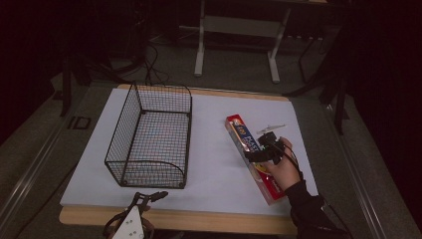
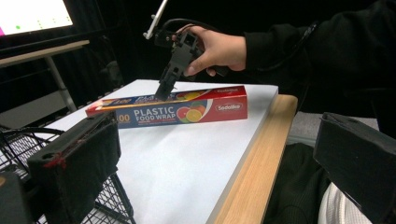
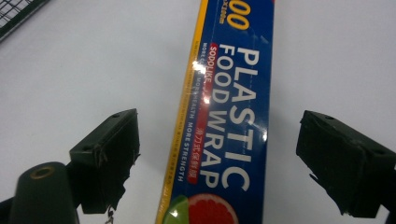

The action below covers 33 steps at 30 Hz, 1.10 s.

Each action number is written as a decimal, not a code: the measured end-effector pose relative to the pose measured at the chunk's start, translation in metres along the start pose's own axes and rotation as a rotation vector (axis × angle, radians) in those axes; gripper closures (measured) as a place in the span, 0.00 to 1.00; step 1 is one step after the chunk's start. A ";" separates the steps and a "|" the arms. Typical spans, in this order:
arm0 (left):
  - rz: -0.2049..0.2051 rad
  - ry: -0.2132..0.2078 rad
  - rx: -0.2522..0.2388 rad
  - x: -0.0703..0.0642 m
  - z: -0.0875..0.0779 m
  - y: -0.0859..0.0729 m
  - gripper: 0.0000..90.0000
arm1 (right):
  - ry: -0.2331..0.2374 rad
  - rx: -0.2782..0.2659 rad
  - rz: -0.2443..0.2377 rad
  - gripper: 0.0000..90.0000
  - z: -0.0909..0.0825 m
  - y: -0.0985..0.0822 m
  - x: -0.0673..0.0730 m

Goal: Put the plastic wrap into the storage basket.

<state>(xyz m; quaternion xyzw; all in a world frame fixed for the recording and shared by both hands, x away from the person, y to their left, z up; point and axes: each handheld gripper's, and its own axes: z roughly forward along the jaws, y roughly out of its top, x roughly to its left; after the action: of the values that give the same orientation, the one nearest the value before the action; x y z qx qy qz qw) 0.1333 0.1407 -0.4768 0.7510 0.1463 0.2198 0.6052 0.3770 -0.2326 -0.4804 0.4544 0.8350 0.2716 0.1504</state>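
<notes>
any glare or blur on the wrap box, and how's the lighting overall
High view: dim, dark surroundings, box small, print hard to read. Right gripper view: white glare streaks down the box, lettering readable. Left gripper view: box sharp, near left tongs soft.

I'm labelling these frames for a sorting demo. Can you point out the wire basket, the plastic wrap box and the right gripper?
wire basket [image 1: 130,124]: high view, on its left mesh wall.
plastic wrap box [image 3: 229,116]: right gripper view, on its blue printed face.
right gripper [image 1: 262,152]: high view, between its jaw tips, over the box.
</notes>
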 end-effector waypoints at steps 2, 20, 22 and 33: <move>0.000 -0.003 0.000 0.000 0.000 0.000 0.01 | -0.003 0.033 0.010 0.16 0.003 0.002 0.002; 0.022 -0.007 0.019 -0.002 0.003 0.000 0.01 | -0.028 0.307 0.088 0.30 0.031 0.014 -0.001; 0.021 -0.007 0.019 -0.001 0.003 0.000 0.01 | -0.029 0.334 0.097 0.31 0.034 0.015 -0.002; 0.026 -0.008 0.027 -0.002 0.004 -0.001 0.01 | -0.034 0.400 0.100 0.43 0.039 0.020 0.002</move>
<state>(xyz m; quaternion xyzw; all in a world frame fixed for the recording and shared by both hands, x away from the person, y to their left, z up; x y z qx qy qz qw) 0.1338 0.1366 -0.4783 0.7618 0.1371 0.2227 0.5926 0.4091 -0.2098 -0.4999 0.5207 0.8459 0.0998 0.0572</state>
